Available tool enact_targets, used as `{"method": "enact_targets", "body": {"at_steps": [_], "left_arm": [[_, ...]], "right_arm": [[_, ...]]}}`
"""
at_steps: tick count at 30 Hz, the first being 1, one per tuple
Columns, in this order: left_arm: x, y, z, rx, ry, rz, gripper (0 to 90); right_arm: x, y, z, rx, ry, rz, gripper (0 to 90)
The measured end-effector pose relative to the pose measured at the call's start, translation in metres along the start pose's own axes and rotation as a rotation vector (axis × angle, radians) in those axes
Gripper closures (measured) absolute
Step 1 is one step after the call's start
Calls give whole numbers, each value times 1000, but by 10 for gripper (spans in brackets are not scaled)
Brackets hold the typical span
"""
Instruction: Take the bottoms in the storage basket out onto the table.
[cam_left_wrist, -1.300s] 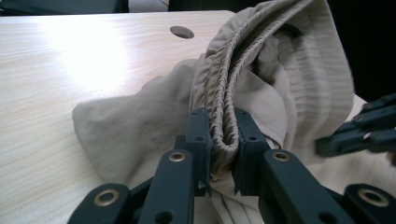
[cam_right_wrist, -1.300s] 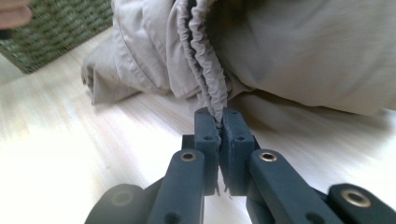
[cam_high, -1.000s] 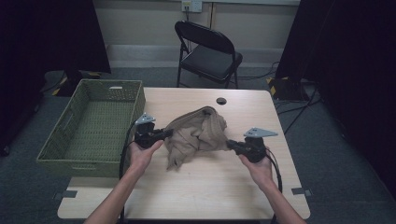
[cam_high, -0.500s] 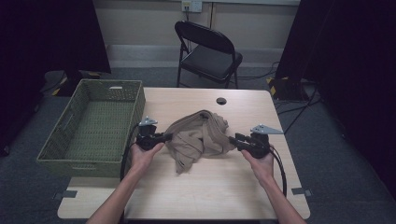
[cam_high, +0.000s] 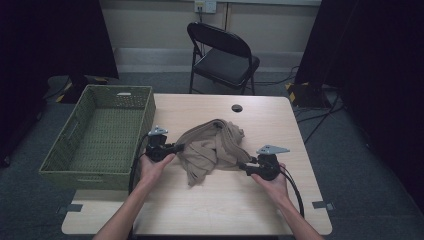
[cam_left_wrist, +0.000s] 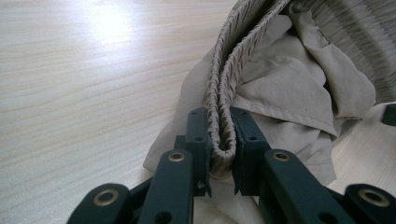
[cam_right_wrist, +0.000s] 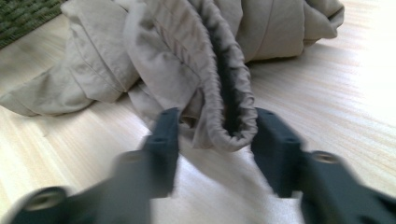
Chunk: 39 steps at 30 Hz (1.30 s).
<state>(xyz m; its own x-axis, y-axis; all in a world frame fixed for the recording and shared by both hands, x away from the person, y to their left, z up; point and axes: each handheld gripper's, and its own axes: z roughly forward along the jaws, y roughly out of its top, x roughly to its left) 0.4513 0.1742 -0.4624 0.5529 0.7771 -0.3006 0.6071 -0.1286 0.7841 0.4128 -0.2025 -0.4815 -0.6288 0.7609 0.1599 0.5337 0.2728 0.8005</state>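
The left gripper (cam_left_wrist: 220, 144) clamps the cloth's (cam_high: 212, 145) gathered hem on the table (cam_high: 240, 200), while the right gripper's (cam_right_wrist: 215, 135) jaws stand apart around another fold.

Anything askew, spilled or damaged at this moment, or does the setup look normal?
Nothing stands out. The beige garment lies crumpled on the table; the left gripper pinches its elastic waistband, and the right gripper stands open around another gathered edge. The green basket sits squarely.

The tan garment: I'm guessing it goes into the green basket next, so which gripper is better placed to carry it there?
Probably the left gripper. Its jaws are clamped on the tan garment by the gathered band, and it sits right beside the green basket. The right gripper stands open around the band, farther away.
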Motion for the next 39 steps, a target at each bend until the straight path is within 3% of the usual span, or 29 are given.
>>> {"method": "enact_targets", "body": {"at_steps": [1,4,10,17,19,24,29,34,38,39], "left_arm": [[0,0,0,-2,0,-3,790],[-1,0,-2,-14,-1,6,790],[-6,6,-12,-73,-29,13,791],[-1,14,-31,-142,-48,5,792],[0,14,-32,-140,-43,5,791],[1,8,-23,-102,-29,3,791],[3,7,-22,-95,-21,0,791],[4,6,-21,-93,-30,-4,790],[5,5,-21,-93,-29,-8,790],[5,5,-21,-89,-28,-4,790]], "right_arm": [[-2,0,0,-4,3,-1,699],[-7,5,-6,-56,11,36,786],[-15,18,-29,-156,0,70,795],[-37,30,-69,-272,-96,120,798],[-41,29,-73,-272,-134,123,797],[-37,26,-61,-255,-108,107,744],[-32,26,-50,-243,-93,98,607],[-33,27,-46,-254,-82,102,553],[-34,26,-36,-225,-86,90,617],[-34,26,-36,-224,-80,96,712]]}}
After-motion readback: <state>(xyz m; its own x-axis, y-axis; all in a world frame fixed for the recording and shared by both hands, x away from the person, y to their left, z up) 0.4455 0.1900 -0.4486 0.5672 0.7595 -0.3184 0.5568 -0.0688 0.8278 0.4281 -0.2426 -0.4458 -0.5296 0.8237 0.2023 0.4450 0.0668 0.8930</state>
